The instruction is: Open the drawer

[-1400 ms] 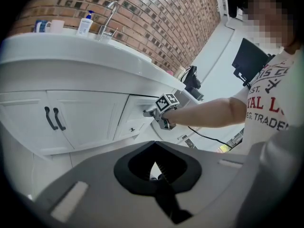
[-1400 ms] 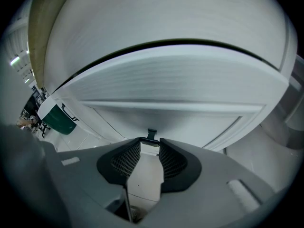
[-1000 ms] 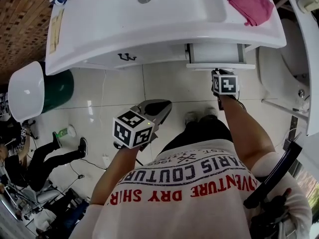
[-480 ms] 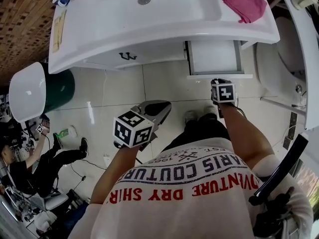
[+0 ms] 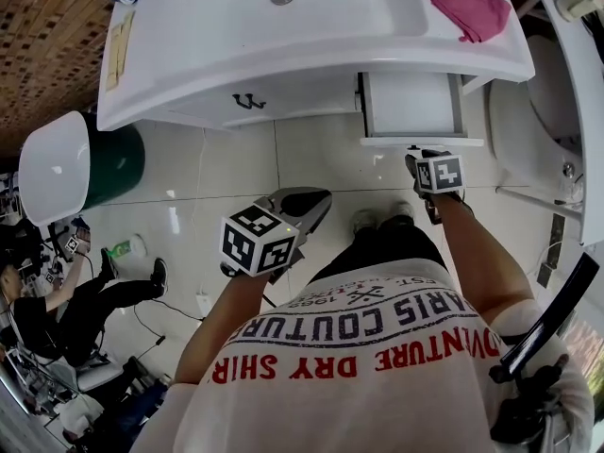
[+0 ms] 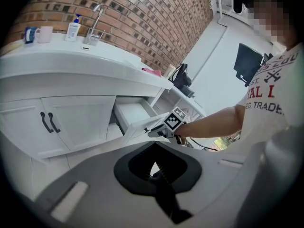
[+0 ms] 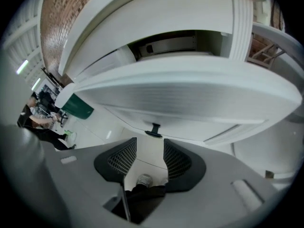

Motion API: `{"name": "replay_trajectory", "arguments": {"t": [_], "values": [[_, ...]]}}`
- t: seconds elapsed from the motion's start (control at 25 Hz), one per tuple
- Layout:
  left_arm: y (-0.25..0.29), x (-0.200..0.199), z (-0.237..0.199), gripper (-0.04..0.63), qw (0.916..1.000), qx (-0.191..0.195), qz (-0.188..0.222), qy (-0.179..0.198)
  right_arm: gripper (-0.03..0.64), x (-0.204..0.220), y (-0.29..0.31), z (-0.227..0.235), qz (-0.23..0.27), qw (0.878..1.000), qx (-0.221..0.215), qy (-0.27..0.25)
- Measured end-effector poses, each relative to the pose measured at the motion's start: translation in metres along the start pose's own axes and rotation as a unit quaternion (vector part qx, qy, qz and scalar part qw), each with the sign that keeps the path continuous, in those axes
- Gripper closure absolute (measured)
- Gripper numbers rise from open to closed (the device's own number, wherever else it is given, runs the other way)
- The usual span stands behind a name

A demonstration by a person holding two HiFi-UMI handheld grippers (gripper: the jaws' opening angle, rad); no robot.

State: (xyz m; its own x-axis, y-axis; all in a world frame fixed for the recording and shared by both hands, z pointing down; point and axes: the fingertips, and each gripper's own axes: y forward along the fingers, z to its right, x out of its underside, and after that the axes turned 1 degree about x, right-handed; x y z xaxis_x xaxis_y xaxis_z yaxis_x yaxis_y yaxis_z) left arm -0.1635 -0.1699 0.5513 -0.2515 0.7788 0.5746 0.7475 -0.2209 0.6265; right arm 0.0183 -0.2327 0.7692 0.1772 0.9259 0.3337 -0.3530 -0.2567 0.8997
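The white drawer [image 5: 412,102] stands pulled out of the vanity's right side, and its inside looks empty [image 6: 133,115]. My right gripper [image 5: 422,157] hangs just in front of the drawer front [image 7: 190,89]. Its jaws have just been opening and stand open. The small black handle [image 7: 153,130] lies just beyond the fingertips of the right gripper [image 7: 149,148], not between them. My left gripper [image 5: 307,204] hovers over the floor left of the drawer, away from the vanity. In its own view the left gripper [image 6: 154,161] is shut on nothing.
A pink cloth [image 5: 474,6] lies on the sink top. Two cabinet doors with black handles [image 5: 247,104] sit left of the drawer. A green bin with a white lid [image 5: 109,163] stands at left, a white fixture [image 5: 557,92] at right. A person [image 5: 57,291] sits far left.
The drawer slid further out as my right gripper drew back toward me. The right gripper's jaws now stand apart, off the handle. The left gripper has stayed put.
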Motion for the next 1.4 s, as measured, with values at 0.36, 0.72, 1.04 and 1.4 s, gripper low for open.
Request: {"name": "replay_trajectory", "arguments": {"t": [0.36,0.72,1.04,1.4], "values": [[-0.027,-0.021,0.050,0.598,0.9983,0.016,0.045,0.032,0.611,-0.025,-0.192,-0.130,0.149,0.947,-0.284,-0.024],[-0.030,-0.014,0.170,0.598,0.9934,0.049,0.088,0.054,0.611,0.029,-0.332,-0.169,0.199,0.925,-0.279,-0.163],[-0.025,0.041,0.311,0.598,0.9880,0.038,0.122,0.087,0.611,0.140,-0.409,-0.157,0.222,0.914,-0.273,-0.202],[-0.029,0.078,0.396,0.598,0.9854,0.018,0.123,0.116,0.611,0.204,-0.463,-0.161,0.234,0.901,-0.278,-0.235]]}}
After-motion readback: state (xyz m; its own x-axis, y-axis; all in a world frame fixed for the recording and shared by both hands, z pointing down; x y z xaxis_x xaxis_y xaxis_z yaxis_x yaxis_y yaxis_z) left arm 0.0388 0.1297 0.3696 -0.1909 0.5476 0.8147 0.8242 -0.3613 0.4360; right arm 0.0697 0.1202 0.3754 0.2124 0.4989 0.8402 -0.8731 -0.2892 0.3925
